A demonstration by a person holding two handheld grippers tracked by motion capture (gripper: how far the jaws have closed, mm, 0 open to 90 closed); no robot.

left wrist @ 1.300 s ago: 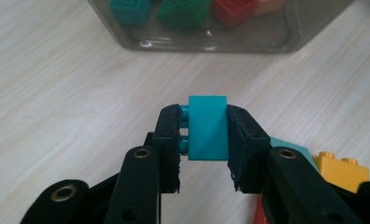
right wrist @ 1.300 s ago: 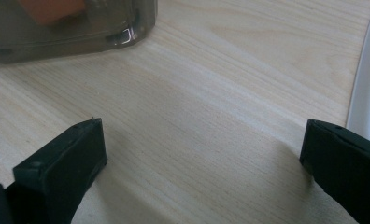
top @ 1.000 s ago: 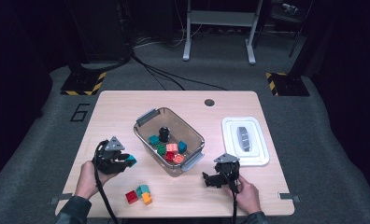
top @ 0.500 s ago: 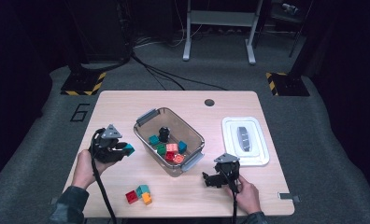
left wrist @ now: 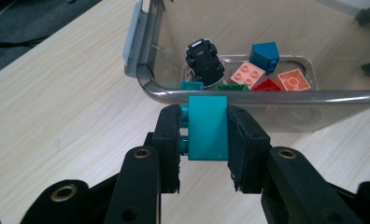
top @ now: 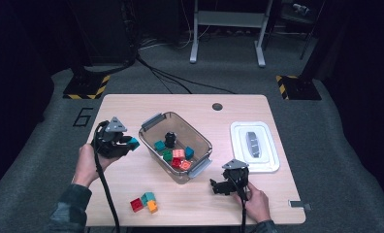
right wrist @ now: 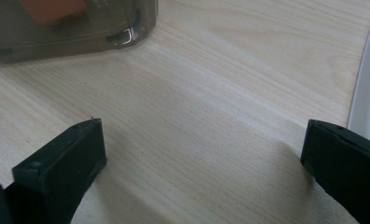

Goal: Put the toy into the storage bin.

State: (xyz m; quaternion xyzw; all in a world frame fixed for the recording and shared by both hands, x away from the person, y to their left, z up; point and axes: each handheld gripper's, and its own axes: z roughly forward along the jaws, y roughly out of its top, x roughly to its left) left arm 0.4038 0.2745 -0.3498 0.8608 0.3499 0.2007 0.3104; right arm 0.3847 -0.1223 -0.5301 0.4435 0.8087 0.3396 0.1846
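The left gripper (left wrist: pixel 206 135) clenches a smooth teal plastic brick (left wrist: pixel 208 127), oblong, long axis toward twelve o'clock and studs facing nine, just short of the clear bin's (left wrist: pixel 248 96) rounded rim, while the right gripper (right wrist: pixel 202 158), jaws spread wide, hangs over bare pale wood-grain table (right wrist: pixel 211 93).

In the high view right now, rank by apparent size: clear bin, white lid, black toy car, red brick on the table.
1. Clear bin
2. White lid, somewhat smaller
3. Black toy car and red brick: both tiny and look alike, so no ranking between them.
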